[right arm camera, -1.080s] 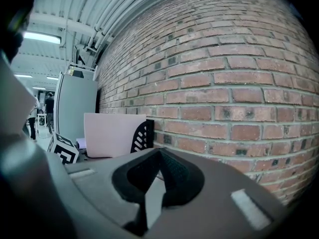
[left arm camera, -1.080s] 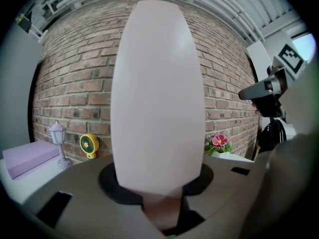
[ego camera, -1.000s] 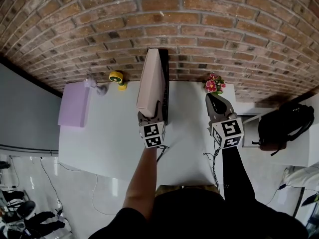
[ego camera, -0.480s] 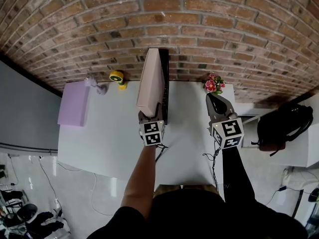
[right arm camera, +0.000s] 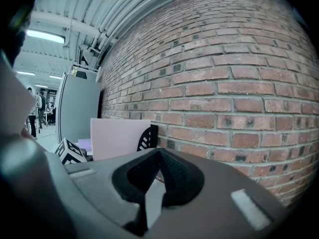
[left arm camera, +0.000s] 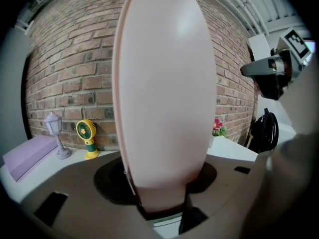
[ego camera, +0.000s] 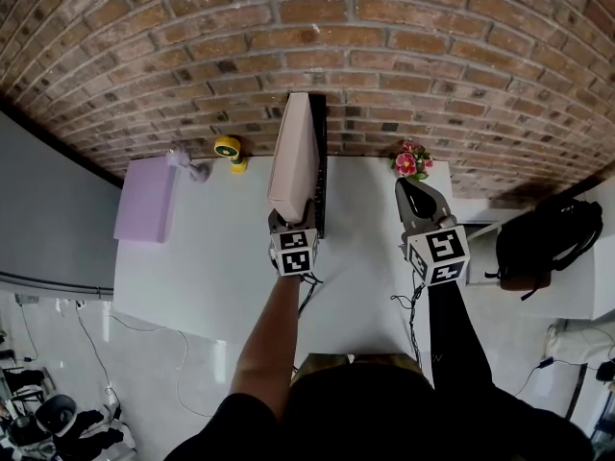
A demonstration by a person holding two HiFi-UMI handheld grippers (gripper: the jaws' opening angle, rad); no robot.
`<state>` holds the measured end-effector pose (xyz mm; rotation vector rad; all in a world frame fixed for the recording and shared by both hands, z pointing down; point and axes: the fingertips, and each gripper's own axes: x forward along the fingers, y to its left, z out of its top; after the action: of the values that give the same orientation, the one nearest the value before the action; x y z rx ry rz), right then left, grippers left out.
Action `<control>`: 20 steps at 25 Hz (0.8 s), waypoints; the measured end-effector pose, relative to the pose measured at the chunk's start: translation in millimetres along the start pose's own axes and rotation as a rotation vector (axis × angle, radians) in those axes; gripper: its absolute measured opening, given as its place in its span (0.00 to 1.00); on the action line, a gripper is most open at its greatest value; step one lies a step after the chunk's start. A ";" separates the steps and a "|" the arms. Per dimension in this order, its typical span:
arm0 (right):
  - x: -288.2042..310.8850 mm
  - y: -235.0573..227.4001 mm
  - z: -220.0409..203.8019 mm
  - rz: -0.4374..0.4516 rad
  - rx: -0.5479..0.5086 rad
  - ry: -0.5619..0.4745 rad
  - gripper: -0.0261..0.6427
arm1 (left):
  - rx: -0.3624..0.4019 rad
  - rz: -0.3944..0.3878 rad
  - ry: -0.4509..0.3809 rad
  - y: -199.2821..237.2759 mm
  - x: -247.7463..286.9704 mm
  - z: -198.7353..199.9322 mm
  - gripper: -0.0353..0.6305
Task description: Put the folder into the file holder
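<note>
A pale pink folder [ego camera: 293, 157] stands on edge inside the black file holder [ego camera: 318, 166] at the back middle of the white table [ego camera: 211, 257], against the brick wall. My left gripper [ego camera: 291, 221] is at the folder's near lower edge. In the left gripper view the folder [left arm camera: 164, 83] fills the middle, and its bottom edge sits between the jaws of the left gripper [left arm camera: 162, 203], which are opening, with a dark gap on the right side. My right gripper [ego camera: 411, 188] hovers to the right, shut and empty. The right gripper view shows its tips [right arm camera: 157, 156] together, with the folder [right arm camera: 117, 136] and holder [right arm camera: 146, 138] beyond.
A purple box [ego camera: 144, 200] lies at the table's left end. A small lamp [ego camera: 183, 164] and a yellow fan [ego camera: 226, 150] stand by the wall, and pink flowers [ego camera: 413, 161] stand at the back right. A black backpack [ego camera: 553, 243] sits off the table's right side.
The left gripper has edged slightly toward the wall, and the folder stands a little straighter in the holder. The right gripper has stayed put.
</note>
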<state>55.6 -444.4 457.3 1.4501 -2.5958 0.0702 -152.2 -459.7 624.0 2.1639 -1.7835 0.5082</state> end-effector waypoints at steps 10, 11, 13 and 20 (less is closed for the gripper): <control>-9.0 15.6 10.7 -0.016 0.007 -0.027 0.04 | 0.036 -0.048 -0.058 -13.9 -27.1 19.4 0.42; -10.2 17.8 12.4 -0.018 0.008 -0.030 0.04 | 0.039 -0.051 -0.064 -15.0 -30.7 21.4 0.42; -12.9 23.3 16.2 -0.020 0.005 -0.037 0.04 | 0.041 -0.059 -0.077 -16.3 -38.3 25.7 0.42; -28.0 48.4 28.5 -0.040 0.001 -0.068 0.04 | 0.053 -0.076 -0.125 -10.0 -70.0 39.5 0.42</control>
<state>25.4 -398.9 426.5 1.5303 -2.6181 0.0172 -151.0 -413.5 557.4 2.3362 -1.7608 0.4154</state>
